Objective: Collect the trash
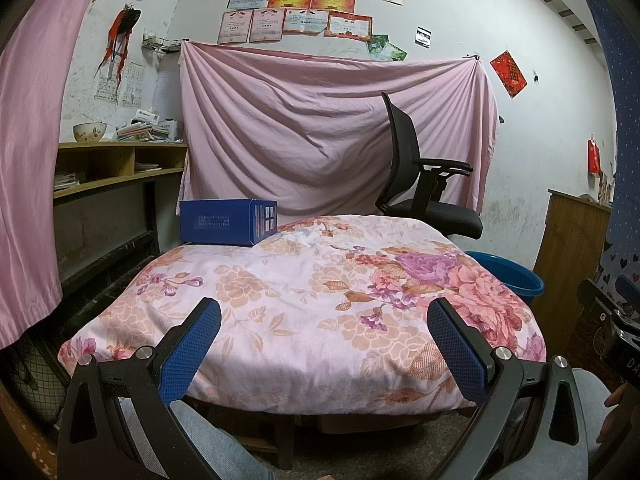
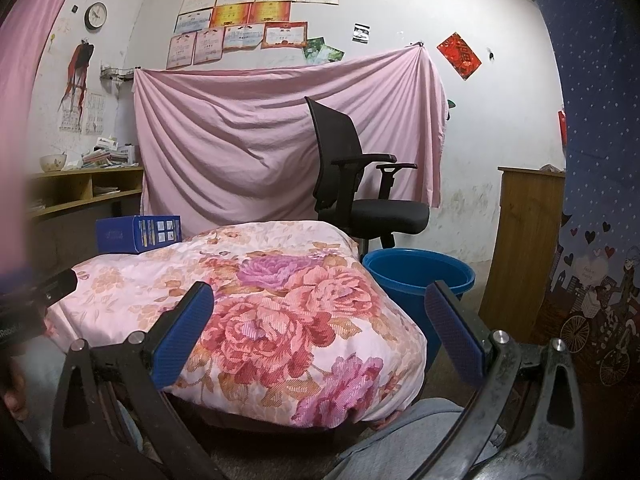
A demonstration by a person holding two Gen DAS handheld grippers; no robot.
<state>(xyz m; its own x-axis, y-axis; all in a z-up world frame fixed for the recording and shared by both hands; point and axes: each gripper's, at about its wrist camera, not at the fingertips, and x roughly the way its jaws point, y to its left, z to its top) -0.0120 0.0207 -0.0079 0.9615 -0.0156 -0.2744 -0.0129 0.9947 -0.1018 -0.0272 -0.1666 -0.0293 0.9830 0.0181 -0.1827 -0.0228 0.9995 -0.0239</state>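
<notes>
A: Currently both tools are held low at the near edge of the table, which is covered by a floral quilt [image 1: 304, 312]. Left tool [image 1: 324, 344]: jaws spread wide, nothing between them. Right tool [image 2: 320, 332]: the same, wide and empty.

B: Task's thing?

A: Only candidate seen is a blue box [image 1: 226, 222], lying flat at the far left corner of the quilt, well apart from both tools. A blue bucket [image 2: 420, 276] stands on the floor just beside the quilt's right side. Its inside is not visible from either view.

B: Step in hand?

A: Cannot settle it. Scene fits a reach toward the box, with the bucket as the likely bin; it equally fits a pause after other trash has gone in, since the bucket's contents are hidden.

B: If the box is trash, what does the pick call for?

A: Judgement only: a long reach across soft bedding, left tool nearer, jaws wide enough to span the box's narrow side.
</notes>
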